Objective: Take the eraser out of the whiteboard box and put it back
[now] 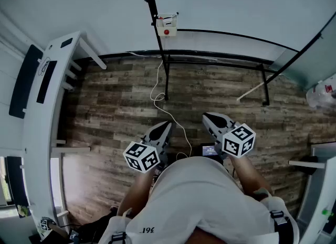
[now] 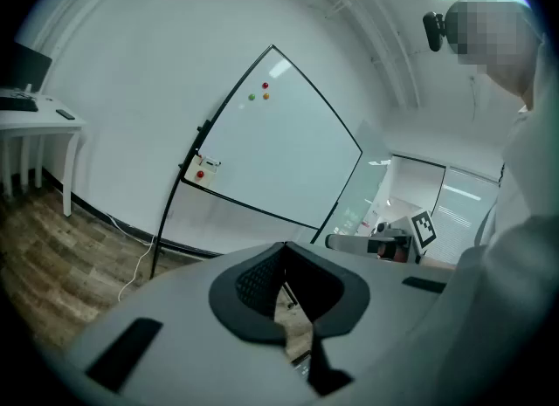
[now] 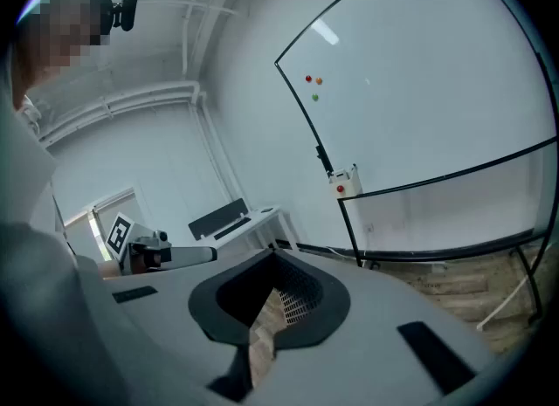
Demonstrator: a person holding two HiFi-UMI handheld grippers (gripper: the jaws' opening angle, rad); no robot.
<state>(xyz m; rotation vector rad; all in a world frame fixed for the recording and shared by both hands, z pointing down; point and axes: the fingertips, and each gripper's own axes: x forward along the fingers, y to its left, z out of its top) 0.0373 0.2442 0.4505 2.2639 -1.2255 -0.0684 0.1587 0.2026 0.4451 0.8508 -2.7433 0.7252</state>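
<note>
The whiteboard [image 2: 279, 147] stands on a black frame ahead of me. A small white box [image 1: 167, 25] with a red dot hangs at its lower edge, also seen as the box [image 2: 203, 168] in the left gripper view and the box [image 3: 348, 182] in the right gripper view. No eraser shows. My left gripper [image 1: 166, 126] and right gripper [image 1: 208, 116] are held close to my body above the wood floor, far short of the box. Both point toward the board. The left gripper [image 2: 284, 245] and the right gripper [image 3: 272, 254] have their jaws together with nothing between them.
A white desk [image 1: 52, 96] with dark equipment runs along the left. A white cable [image 1: 157, 96] trails over the floor from the board's stand [image 1: 265, 88]. A pale stick [image 1: 254, 91] leans by the stand. A plastic bag [image 1: 323, 93] lies at far right.
</note>
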